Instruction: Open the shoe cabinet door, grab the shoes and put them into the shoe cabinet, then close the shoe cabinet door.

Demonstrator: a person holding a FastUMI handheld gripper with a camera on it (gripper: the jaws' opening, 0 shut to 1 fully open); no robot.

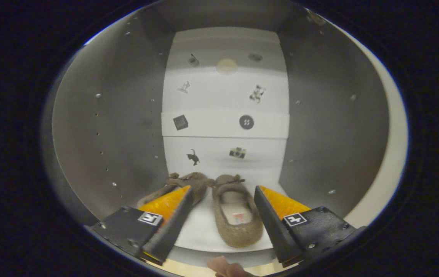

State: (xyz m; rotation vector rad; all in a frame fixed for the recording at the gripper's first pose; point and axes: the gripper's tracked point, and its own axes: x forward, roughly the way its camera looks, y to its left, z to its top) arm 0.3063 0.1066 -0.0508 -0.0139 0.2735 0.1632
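Note:
I look into the open shoe cabinet, with grey side walls and a white back panel. Two brown fuzzy slippers lie side by side on its white floor. The right slipper sits between my fingers, its pale insole showing. The left slipper lies partly hidden behind my left finger. My gripper is open, its fingers spread wide at the cabinet's mouth, touching neither slipper.
The white back panel carries several small stickers and a shelf-like ledge across its middle. Small peg holes dot both side walls. A fingertip of a hand shows just below the cabinet's front edge. A cream surface lies outside on the right.

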